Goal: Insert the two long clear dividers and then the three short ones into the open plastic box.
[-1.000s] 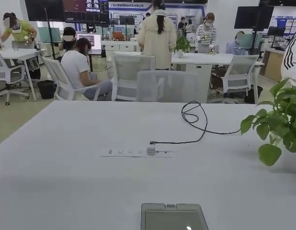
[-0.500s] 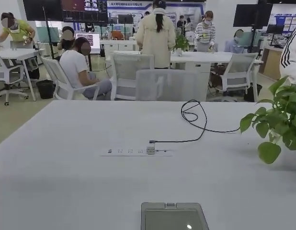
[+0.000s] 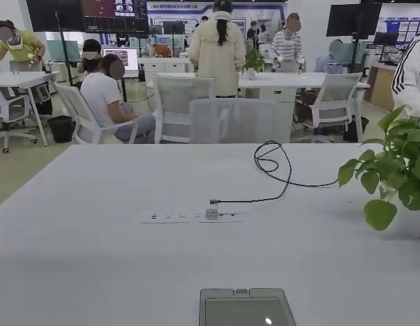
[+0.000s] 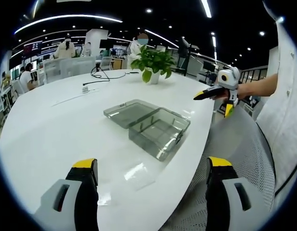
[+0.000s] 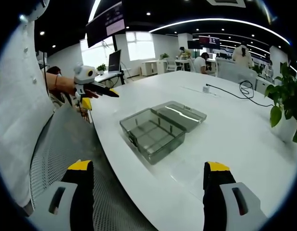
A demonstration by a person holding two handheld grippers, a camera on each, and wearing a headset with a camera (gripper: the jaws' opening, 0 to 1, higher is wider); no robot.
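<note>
White table (image 4: 52, 125) spreads out wide, and the open plastic box (image 4: 160, 131) sits on it close to the front edge. Its lid (image 4: 127, 109) lies flat on the far side of the box. The box looks empty inside, so I think the job is right at the start and the first long piece has not gone in yet.

Some clear dividers (image 4: 137, 173) lie flat on the table just beside the box, on the side nearer the edge. They are see-through and hard to make out, so I cannot tell long ones from short ones.

The left gripper (image 4: 151, 166) has its jaws wide apart and holds nothing. The right gripper (image 5: 146, 168) is the same, wide apart with nothing in it. Both hang off the table edge, well apart from each other.

Next, I think one gripper must reach in, find a long divider and pinch its thin edge. That may be tricky, since it lies flat.

The left gripper view gives the whole box and the dividers. The head view looks farther up the table, catching the lid at its bottom edge, a black cable (image 3: 272, 170), a green plant (image 3: 393, 176) and people (image 3: 220, 47) at desks beyond.
</note>
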